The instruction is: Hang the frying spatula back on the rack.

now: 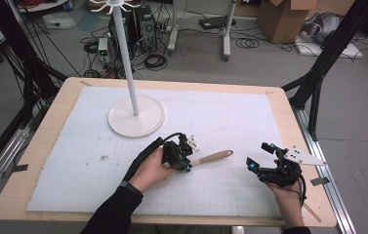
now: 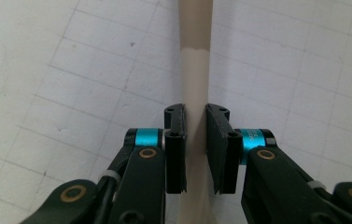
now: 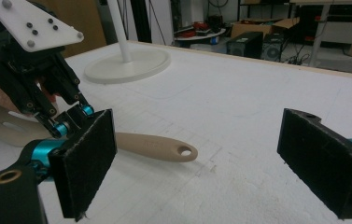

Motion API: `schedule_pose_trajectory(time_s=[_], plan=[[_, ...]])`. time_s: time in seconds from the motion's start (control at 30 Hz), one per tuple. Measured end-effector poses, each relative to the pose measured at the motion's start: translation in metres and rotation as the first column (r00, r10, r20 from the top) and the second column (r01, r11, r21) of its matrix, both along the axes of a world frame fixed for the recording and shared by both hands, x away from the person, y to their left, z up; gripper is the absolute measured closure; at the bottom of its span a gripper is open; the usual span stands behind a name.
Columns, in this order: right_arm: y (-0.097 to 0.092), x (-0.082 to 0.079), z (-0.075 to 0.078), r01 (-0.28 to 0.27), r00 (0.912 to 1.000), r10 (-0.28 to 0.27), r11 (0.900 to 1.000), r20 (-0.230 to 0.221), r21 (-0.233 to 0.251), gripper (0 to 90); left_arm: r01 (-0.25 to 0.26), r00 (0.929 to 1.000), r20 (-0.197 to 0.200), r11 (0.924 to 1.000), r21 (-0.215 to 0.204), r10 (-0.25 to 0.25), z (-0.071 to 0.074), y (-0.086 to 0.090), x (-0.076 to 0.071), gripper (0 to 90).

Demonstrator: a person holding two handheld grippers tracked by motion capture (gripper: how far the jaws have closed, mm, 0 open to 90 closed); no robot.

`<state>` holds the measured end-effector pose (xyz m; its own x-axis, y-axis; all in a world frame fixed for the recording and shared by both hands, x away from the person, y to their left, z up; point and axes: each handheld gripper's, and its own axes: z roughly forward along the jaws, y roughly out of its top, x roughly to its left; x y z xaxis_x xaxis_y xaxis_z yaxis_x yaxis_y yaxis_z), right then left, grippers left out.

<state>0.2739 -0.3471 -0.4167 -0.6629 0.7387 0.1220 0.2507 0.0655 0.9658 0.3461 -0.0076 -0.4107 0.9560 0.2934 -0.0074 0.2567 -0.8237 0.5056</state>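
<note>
White gridded mat covers the surface (image 1: 64, 105). We see the left gripper (image 1: 187, 155) with fingers clamped on a spatula (image 1: 213, 157) near centre, mid-handle, likely for a balanced lift. Right gripper (image 1: 262, 157) waits at three o'clock, fingers wide apart. Spatula lies flat: beige, slotted blade, hang-hole at the handle tip. White stand (image 1: 136, 116) at eleven.

The left hand-held gripper (image 1: 187, 157) is held low in the left hand (image 1: 153, 168), its jaws clamped narrowly together. Well apart, the right hand-held gripper (image 1: 261, 157) is held with jaws spread wide.
</note>
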Motion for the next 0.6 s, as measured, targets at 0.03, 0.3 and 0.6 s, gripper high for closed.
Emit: schedule_pose_trajectory(time_s=[0.03,0.3,0.6], plan=[[0.0,0.0,0.0,0.001,1.0,-0.001,1.0,0.001,0.001,10.8,-0.005,1.0,0.007,0.9999,-0.013,0.005,0.003,0.002,-0.001,77.8],[0.0,-0.001,0.0,0.003,1.0,-0.003,1.0,-0.001,0.0,10.8,-0.023,0.9994,0.023,0.9959,-0.087,0.025,0.02,0.015,-0.006,77.7],[0.001,-0.001,0.0,0.004,1.0,-0.004,1.0,-0.006,0.001,10.8,-0.037,0.9979,0.043,0.9659,-0.256,0.049,0.042,0.041,-0.015,77.7]])
